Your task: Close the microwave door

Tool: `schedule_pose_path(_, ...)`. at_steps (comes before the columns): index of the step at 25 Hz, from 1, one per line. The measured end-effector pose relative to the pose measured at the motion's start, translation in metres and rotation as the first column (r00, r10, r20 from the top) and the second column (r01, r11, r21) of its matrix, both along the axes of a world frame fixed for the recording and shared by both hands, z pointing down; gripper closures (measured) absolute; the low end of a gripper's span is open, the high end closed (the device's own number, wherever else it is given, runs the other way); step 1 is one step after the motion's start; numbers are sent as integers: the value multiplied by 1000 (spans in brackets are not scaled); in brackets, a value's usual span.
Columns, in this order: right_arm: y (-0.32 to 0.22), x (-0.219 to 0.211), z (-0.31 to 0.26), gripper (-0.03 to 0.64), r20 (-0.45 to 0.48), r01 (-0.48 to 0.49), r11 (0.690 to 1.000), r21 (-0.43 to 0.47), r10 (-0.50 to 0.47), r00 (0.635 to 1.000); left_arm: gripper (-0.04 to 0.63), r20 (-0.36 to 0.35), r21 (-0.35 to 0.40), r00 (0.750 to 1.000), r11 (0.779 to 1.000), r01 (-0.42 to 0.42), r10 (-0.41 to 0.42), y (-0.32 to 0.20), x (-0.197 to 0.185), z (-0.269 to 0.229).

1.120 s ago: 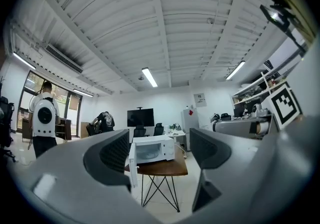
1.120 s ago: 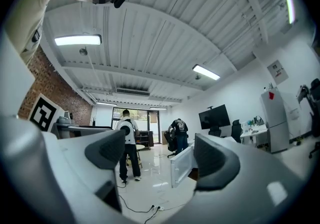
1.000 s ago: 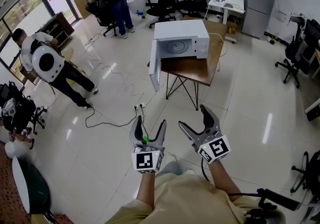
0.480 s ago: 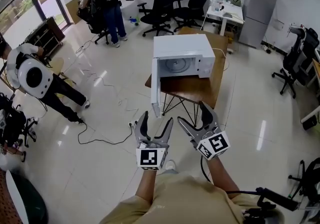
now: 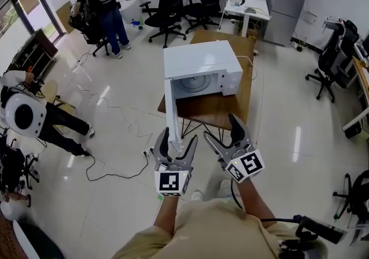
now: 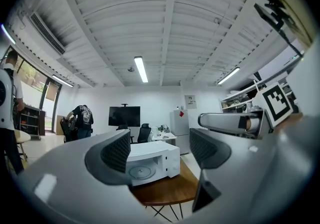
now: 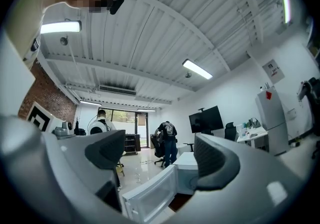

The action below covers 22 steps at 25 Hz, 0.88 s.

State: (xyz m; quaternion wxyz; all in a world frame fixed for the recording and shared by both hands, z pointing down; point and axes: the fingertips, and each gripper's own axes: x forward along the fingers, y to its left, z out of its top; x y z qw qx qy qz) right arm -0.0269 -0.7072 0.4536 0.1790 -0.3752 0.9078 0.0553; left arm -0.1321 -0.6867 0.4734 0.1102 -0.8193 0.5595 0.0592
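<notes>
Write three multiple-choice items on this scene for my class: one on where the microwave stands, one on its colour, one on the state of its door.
1. Where does the microwave stand?
A on the floor
B on a wooden table
C on a white desk

2. What colour is its casing?
A black
B white
C red

3. How is its door?
A shut
B swung open
C taken off

Answers:
1 B, its base rests on the brown tabletop.
2 B, its top and sides are white.
3 B, the door juts out from the front, still attached at one side.
</notes>
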Motion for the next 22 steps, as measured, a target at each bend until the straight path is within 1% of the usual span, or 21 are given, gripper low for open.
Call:
schedule_pose_path(3, -31, 32, -15, 198, 5, 11, 1000, 19, -11, 1000, 236, 13, -13, 1000, 1000, 23, -23, -32, 31, -9)
schedule_pose_path(6, -62, 45, -6, 198, -32, 49, 999, 12, -48, 998, 236, 3, -7, 998, 998, 64, -64, -59, 48, -8)
schedule_pose_path(8, -81, 53, 0, 198, -52, 70, 998, 4, -70, 996, 236, -4, 33, 997, 996, 79, -79, -75, 60, -9)
schedule_pose_path(10, -102, 64, -2, 198, -47, 86, 996, 12, -85, 995, 236, -4, 57, 995, 994, 97, -97, -93, 70, -14)
schedule_pose_path(12, -128, 78, -1, 198, -42, 106, 994, 13, -105, 994, 236, -9, 63, 993, 991, 122, -121, -113, 81, -14)
schedule_pose_path(14, -151, 91, 10, 198, -39, 123, 992, -4, -123, 992, 236, -6, 58, 988, 987, 152, -151, -129, 90, -7)
schedule_pose_path(16, -171, 96, 28, 198, -33, 140, 990, -36, -141, 990, 236, 1, 41, 984, 983, 179, -179, -142, 89, 7)
schedule_pose_path(19, -186, 87, 44, 198, -25, 183, 981, -70, -185, 983, 236, 14, 1, 978, 979, 206, -206, -155, 76, 28)
schedule_pose_path(22, -198, 72, 53, 199, -9, 216, 973, -77, -217, 976, 236, 67, -23, 977, 978, 206, -204, -171, 58, 48)
